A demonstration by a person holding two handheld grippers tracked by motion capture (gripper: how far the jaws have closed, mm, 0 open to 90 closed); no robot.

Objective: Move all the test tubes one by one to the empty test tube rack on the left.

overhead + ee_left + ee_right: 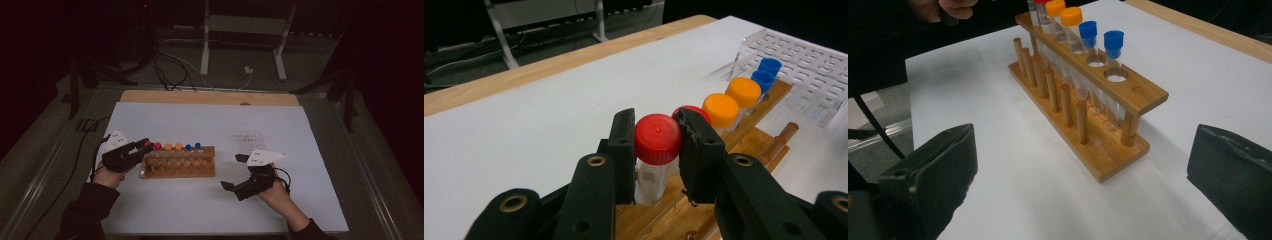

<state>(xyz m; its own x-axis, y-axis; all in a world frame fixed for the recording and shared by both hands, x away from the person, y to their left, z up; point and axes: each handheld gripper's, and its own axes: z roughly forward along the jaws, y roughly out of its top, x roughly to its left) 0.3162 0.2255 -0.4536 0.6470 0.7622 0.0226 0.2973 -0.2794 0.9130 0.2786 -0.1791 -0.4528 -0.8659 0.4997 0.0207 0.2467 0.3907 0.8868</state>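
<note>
Left gripper view: left gripper [658, 150] clamped narrowly on red-capped tube [656, 150] at near end of wooden test-tube rack [754, 145], jaws pressing cap from both sides, tube upright in end hole beside second red cap, then orange and blue caps farther along rack. Right gripper [236, 172] off rack's far end, jaws spread wide, holding nothing, resting near table sheet. Clear acrylic rack [809, 75] beyond wooden rack. Likely step: seating or lifting end tube at rack. Next move calls for straight vertical travel, grip kept firm, no sideways pull against rack hole.
</note>
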